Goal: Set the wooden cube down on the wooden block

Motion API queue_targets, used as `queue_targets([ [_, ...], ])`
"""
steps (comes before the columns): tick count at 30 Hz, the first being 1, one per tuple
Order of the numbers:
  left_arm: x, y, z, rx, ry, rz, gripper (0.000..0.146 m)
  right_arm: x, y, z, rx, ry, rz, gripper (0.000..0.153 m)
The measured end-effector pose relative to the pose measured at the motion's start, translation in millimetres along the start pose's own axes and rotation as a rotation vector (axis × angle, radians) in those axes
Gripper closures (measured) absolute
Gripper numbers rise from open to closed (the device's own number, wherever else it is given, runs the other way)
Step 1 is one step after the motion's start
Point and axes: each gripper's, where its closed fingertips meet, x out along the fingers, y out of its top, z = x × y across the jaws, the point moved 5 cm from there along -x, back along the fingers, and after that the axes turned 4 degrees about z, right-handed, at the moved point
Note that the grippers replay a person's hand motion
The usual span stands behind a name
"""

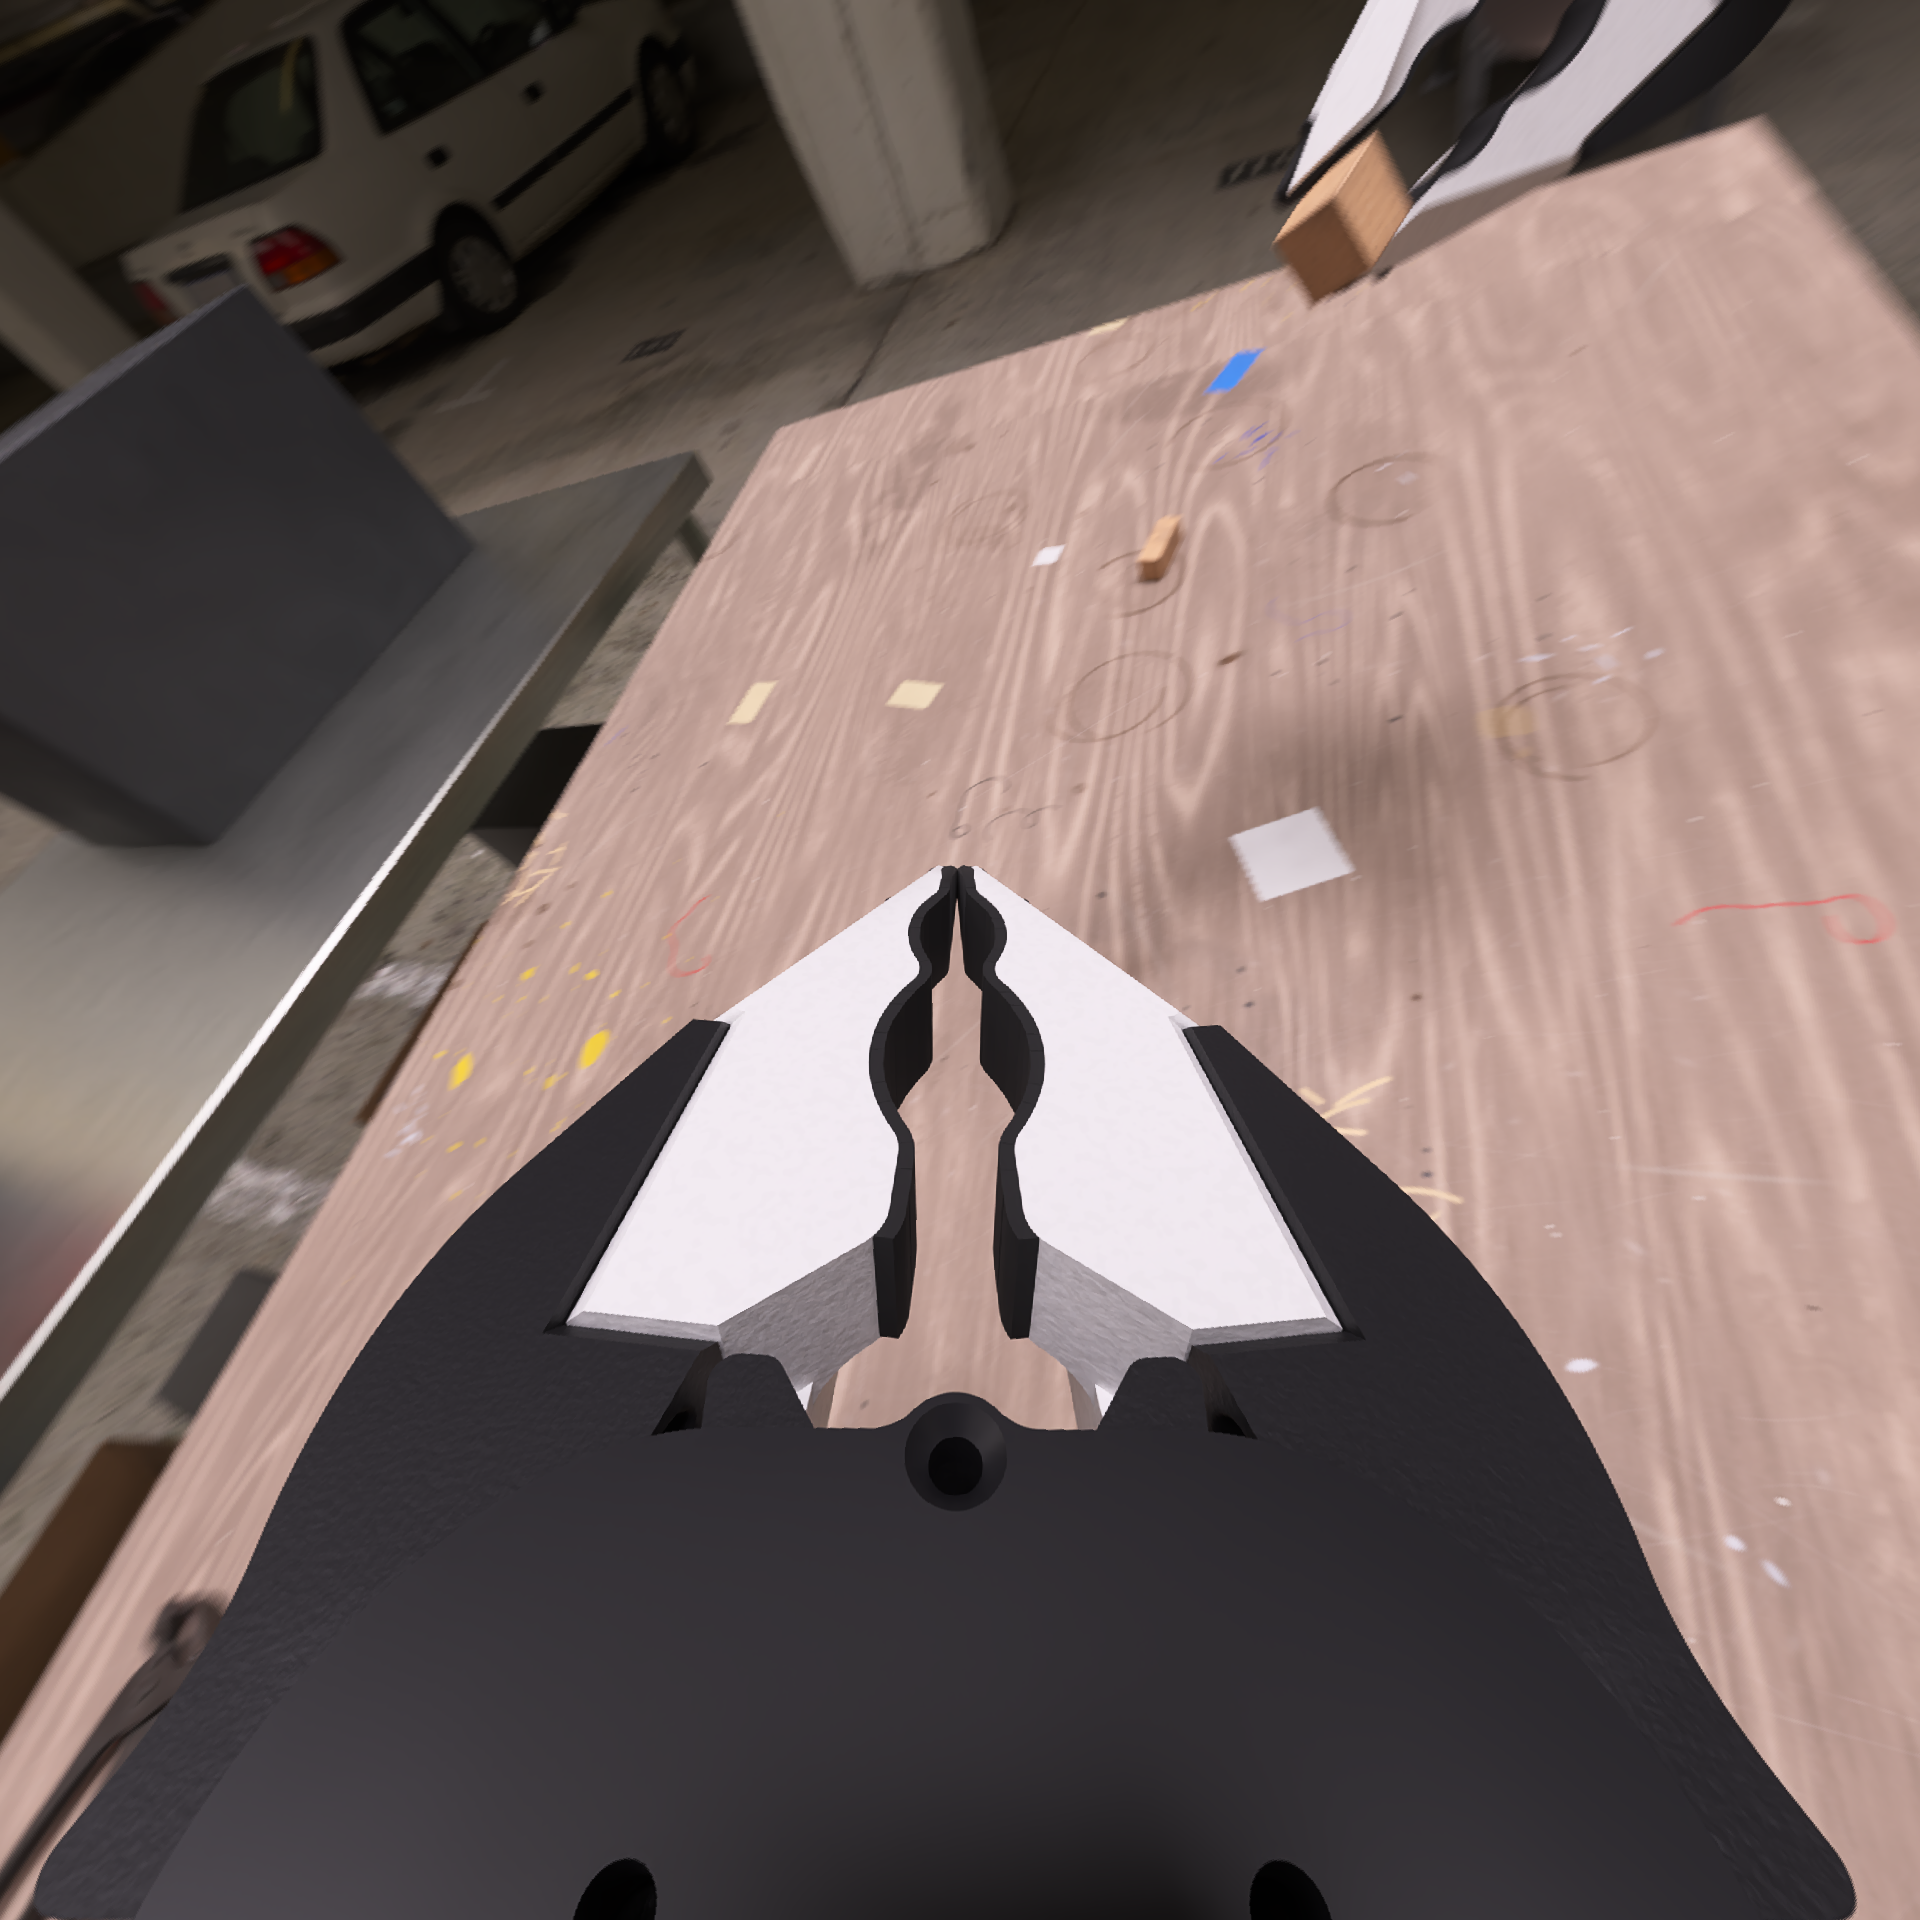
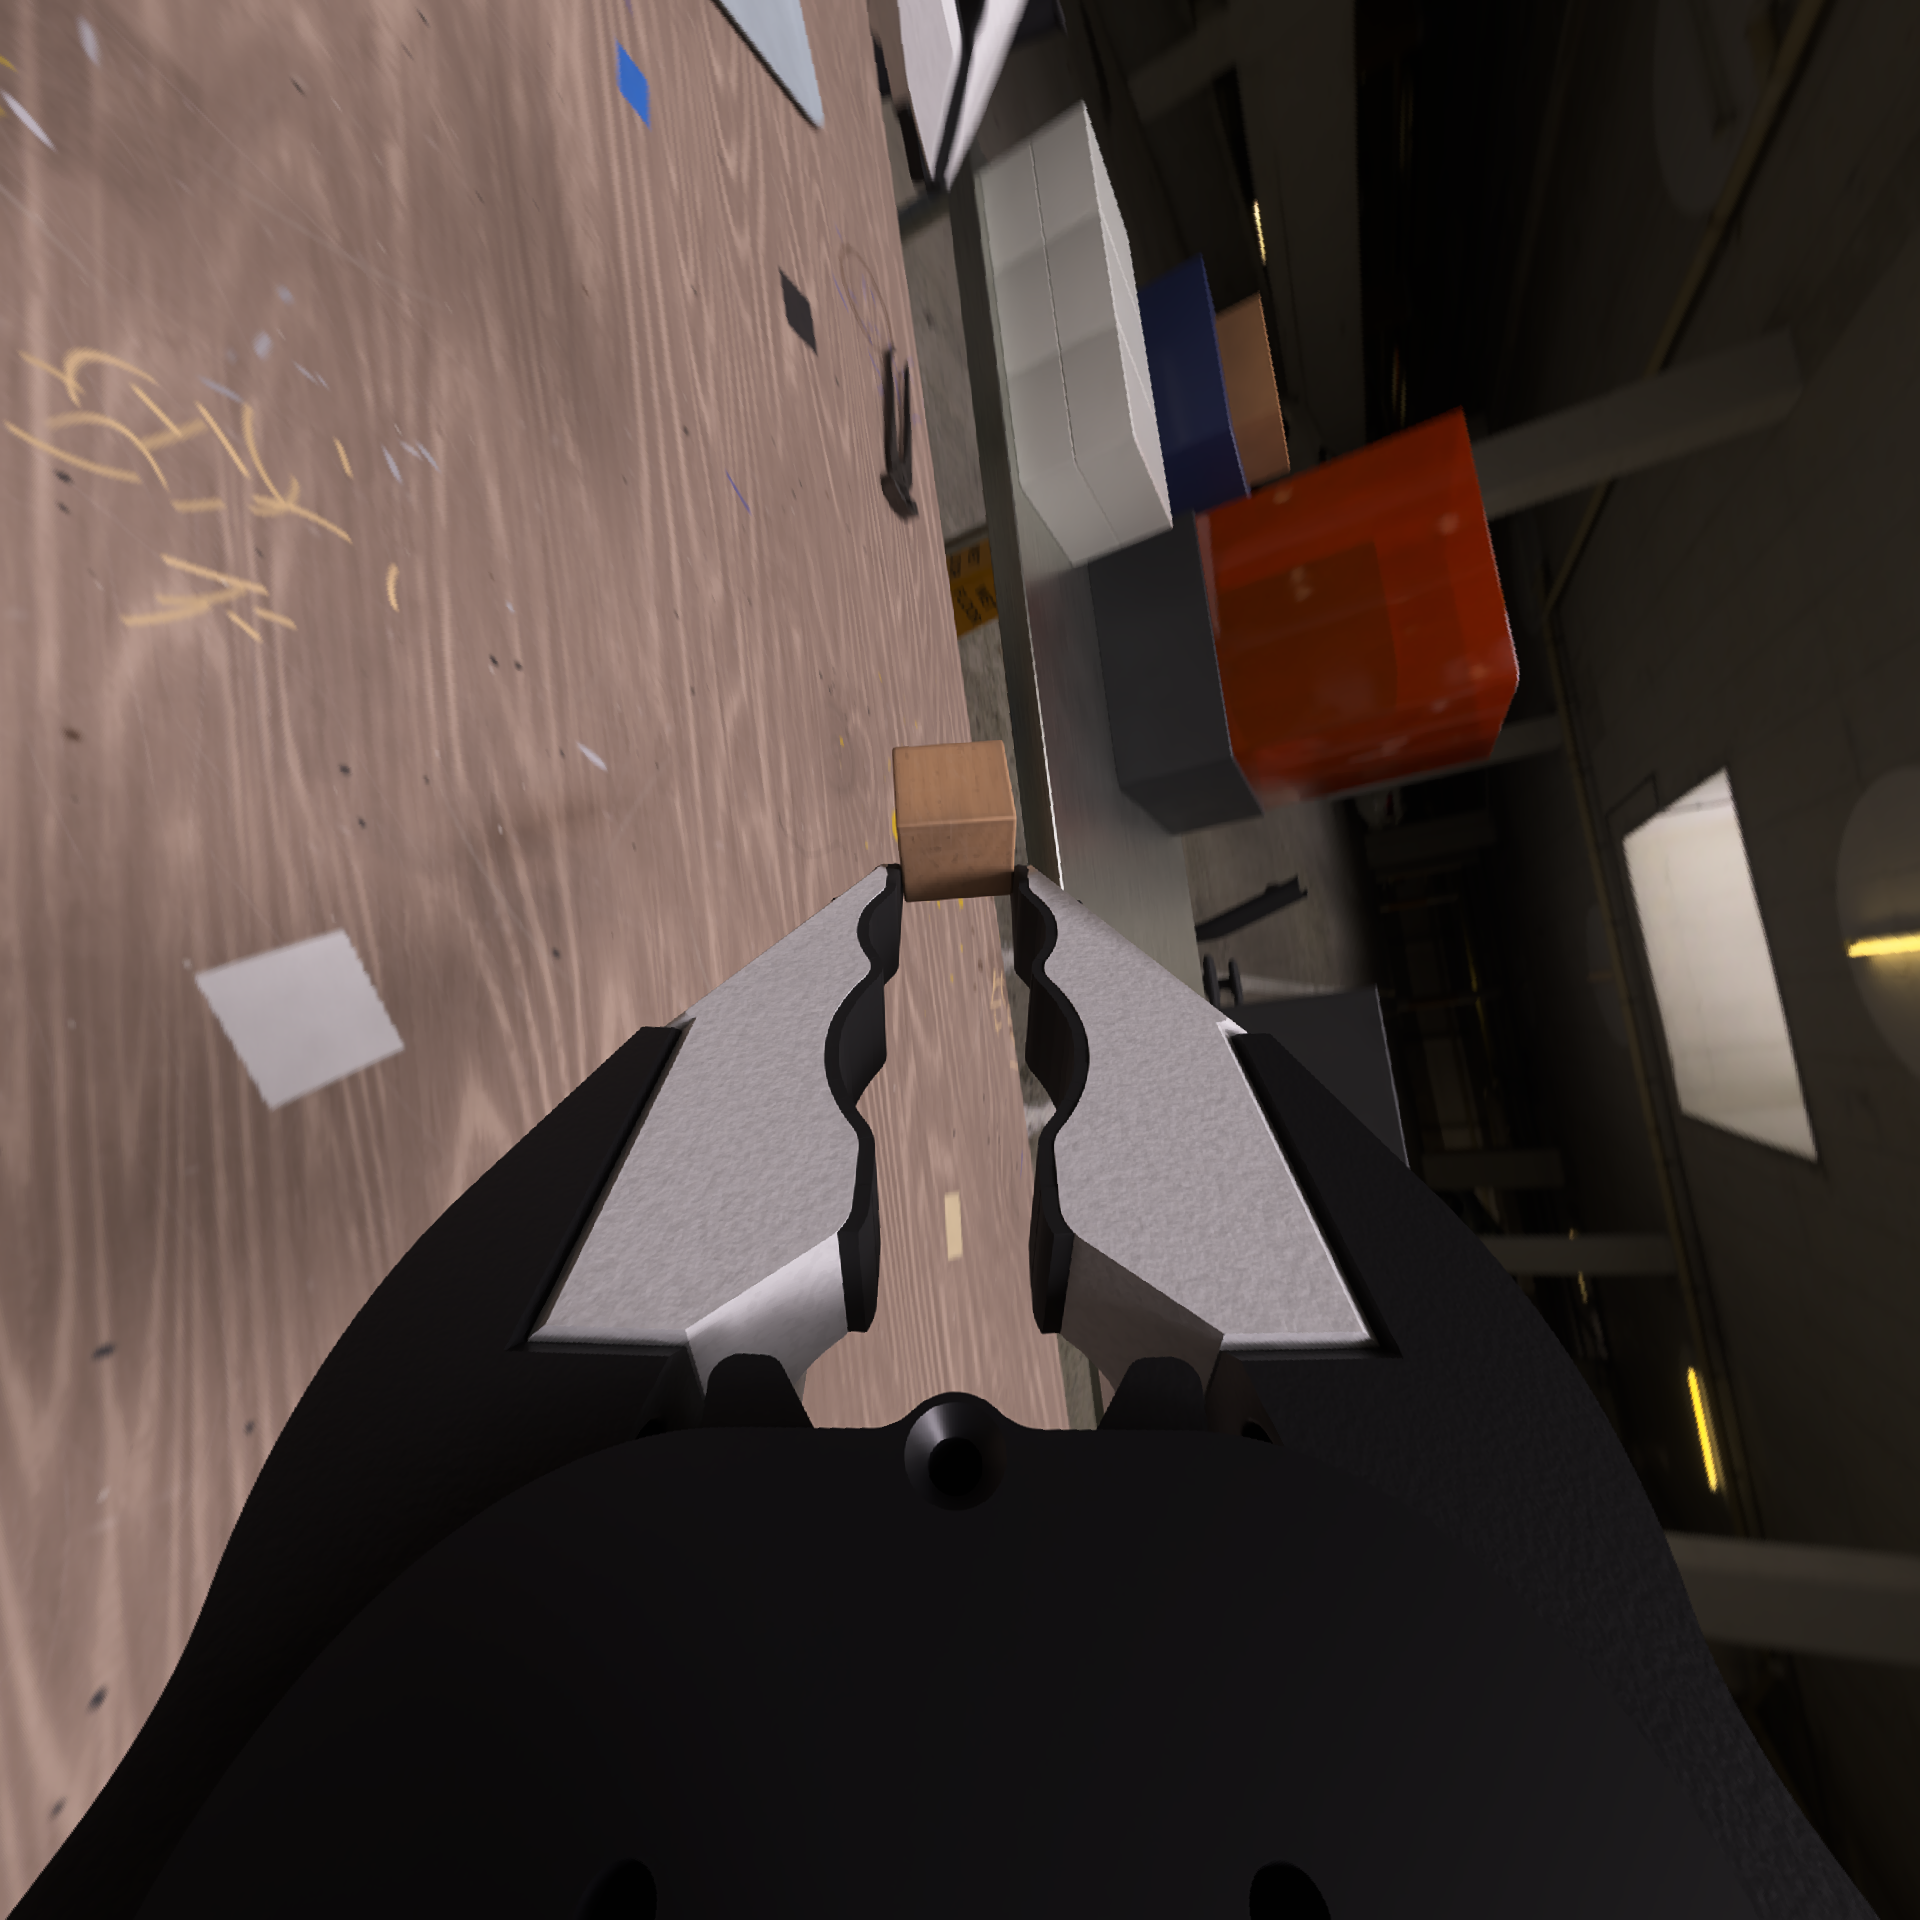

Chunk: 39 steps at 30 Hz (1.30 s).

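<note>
My right gripper (image 2: 954,883) is shut on the wooden cube (image 2: 951,819), which is pinched at the very fingertips and held high above the table. The same gripper and the cube (image 1: 1340,218) show at the top right of the left wrist view, well above the tabletop. A small wooden block (image 1: 1157,548) lies on the wooden table (image 1: 1351,1039) far ahead of my left gripper, below and left of the held cube. My left gripper (image 1: 957,876) is shut and empty, hovering over the near part of the table.
White (image 1: 1291,852), tan (image 1: 913,694) and blue (image 1: 1233,371) patches and paint marks lie flat on the tabletop. A grey bench (image 1: 260,935) with a dark box (image 1: 177,582) runs along the table's left side. Red (image 2: 1351,613), white (image 2: 1070,364) and blue boxes stand beyond the table's edge.
</note>
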Motion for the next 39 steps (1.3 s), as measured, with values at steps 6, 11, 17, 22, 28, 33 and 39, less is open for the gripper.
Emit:
queue_targets([
  [6, -8.6, -4.1, -10.3, 0.015, 0.096, -0.063, 0.146, -26.7, -52.8, 3.7, 0.091, 0.032, -0.139, 0.132],
  [11, -12.3, -13.5, -14.1, 0.006, 0.123, -0.116, 0.146, -35.4, -103.6, -5.0, 0.176, 0.119, -0.261, 0.132],
  [17, -8.2, -15.3, -12.6, 0.041, 0.149, -0.162, 0.146, -45.0, -153.9, -22.6, 0.274, 0.254, -0.402, 0.132],
  [22, -2.4, -18.0, -11.1, 0.053, 0.139, -0.192, 0.146, -47.9, -183.5, -38.3, 0.344, 0.356, -0.499, 0.132],
  [28, 0.8, -19.1, -10.6, 0.074, 0.147, -0.219, 0.146, -48.9, -211.0, -50.5, 0.408, 0.460, -0.583, 0.132],
  [33, 3.8, -21.2, -9.2, 0.089, 0.147, -0.244, 0.146, -48.6, -237.6, -52.2, 0.422, 0.546, -0.684, 0.132],
  [39, 8.6, -26.5, -8.4, 0.101, 0.139, -0.278, 0.146, -50.0, -266.2, -66.7, 0.424, 0.687, -0.852, 0.132],
])
